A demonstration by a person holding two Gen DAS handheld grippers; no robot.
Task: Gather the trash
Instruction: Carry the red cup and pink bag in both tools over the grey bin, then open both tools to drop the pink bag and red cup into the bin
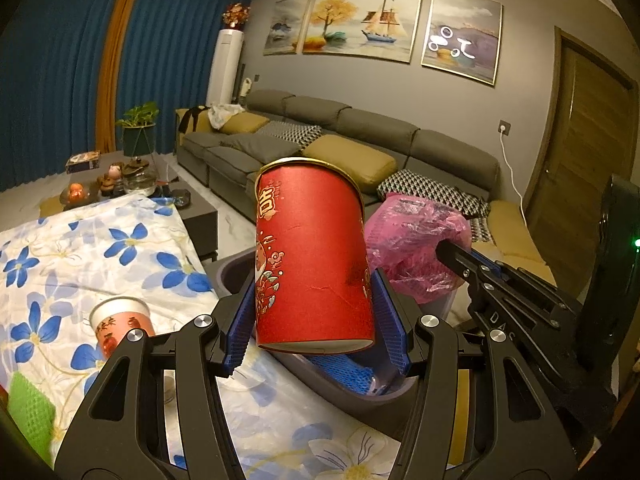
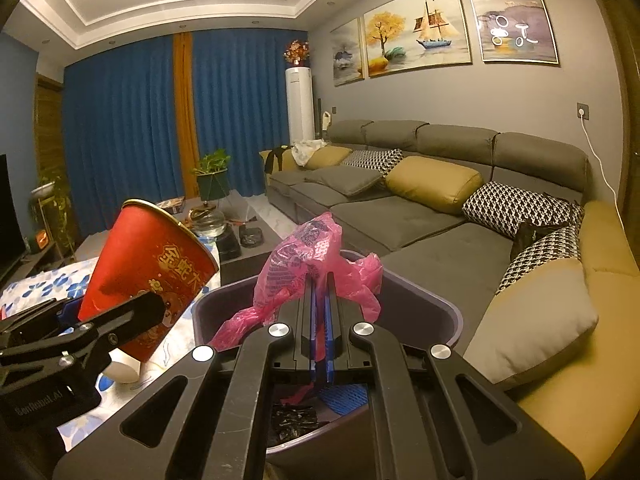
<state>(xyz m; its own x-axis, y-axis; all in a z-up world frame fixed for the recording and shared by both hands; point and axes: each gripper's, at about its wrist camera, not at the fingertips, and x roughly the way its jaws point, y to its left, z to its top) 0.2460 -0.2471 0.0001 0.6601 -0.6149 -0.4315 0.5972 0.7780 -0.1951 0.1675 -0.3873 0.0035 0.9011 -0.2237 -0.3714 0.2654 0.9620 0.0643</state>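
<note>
Floral-cloth table (image 1: 120, 256): left gripper (image 1: 316, 320) clamps tall red paper cup (image 1: 312, 260), right gripper (image 2: 320, 316) pinches crumpled pink plastic bag (image 2: 316, 264), both above the purple plastic bin (image 2: 420, 312). Next: release both.

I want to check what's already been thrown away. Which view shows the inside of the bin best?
The right wrist view: it looks down into the purple bin, showing dark scraps and blue mesh at the bottom. The left wrist view shows only part of its rim and some blue mesh, since the red cup in the left gripper blocks most of it.
</note>
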